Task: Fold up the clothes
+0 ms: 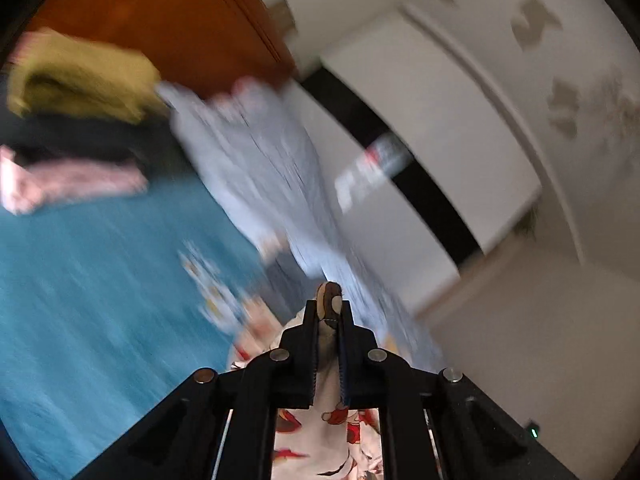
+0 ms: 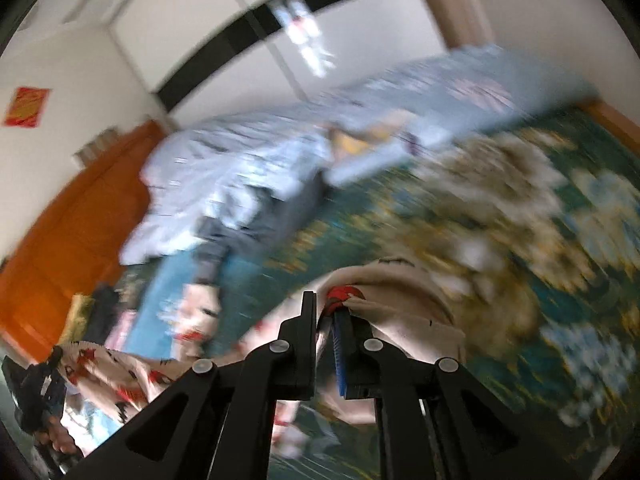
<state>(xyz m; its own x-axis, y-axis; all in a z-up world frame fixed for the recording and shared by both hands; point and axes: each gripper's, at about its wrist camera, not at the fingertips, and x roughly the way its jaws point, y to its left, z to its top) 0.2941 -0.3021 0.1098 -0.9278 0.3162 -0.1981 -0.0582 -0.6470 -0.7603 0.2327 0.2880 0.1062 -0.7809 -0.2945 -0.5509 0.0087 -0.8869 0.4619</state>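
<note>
Two grippers are being held closed on one cream garment printed with red cartoon figures (image 1: 332, 432). A bunched fold of it is being pinched between the jaws of the left gripper (image 1: 329, 308), the rest hanging below. Another edge of it is being clamped by the right gripper (image 2: 326, 312), with cloth trailing off to the left over the patterned teal bedspread (image 2: 520, 220). Farther off, a rumpled pale blue quilt (image 1: 256, 160) is being left lying across the bed. At far left, folded clothes (image 1: 80, 80), yellow-green over black over pink, are being kept stacked before an orange-brown wooden door (image 1: 160, 12).
</note>
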